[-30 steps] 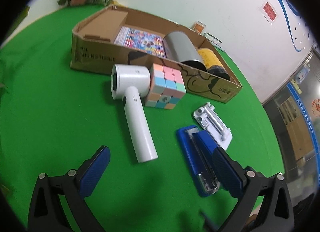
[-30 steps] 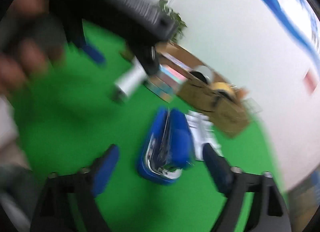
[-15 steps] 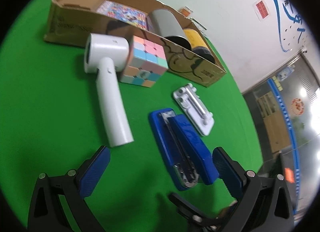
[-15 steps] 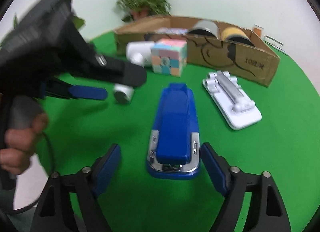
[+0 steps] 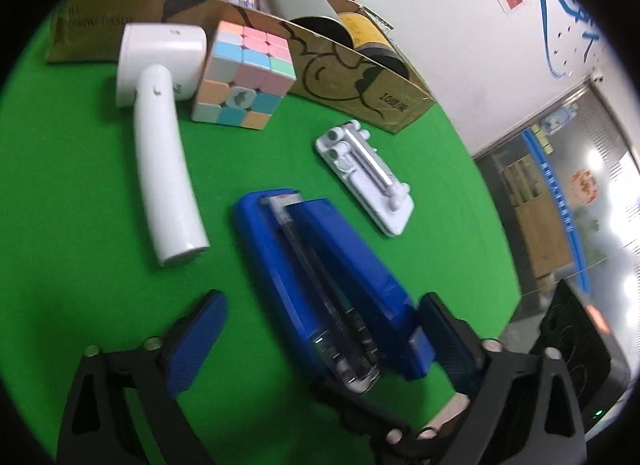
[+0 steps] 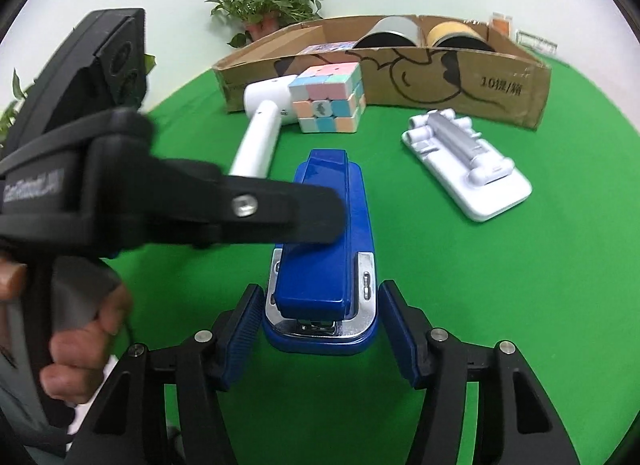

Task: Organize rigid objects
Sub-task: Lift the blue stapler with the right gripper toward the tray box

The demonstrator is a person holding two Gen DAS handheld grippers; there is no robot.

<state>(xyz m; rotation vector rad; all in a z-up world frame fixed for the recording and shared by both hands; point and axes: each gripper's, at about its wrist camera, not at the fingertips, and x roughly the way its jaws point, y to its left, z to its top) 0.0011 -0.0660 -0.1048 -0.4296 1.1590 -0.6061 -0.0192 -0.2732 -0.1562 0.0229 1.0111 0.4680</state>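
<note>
I close my right hand-held gripper around the front end of the blue plastic stapler, which lies on the green table before the cardboard box; the pads aren't pressing yet. My left hand-held gripper, spread, narrows astride it. Best squeeze squarely, low on its sides.

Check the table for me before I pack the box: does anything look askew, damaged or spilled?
Nothing looks spilled or broken. The one oddity: both grippers are converging on the same blue stapler, the right gripper closing around its front end, the left gripper straddling it.
</note>
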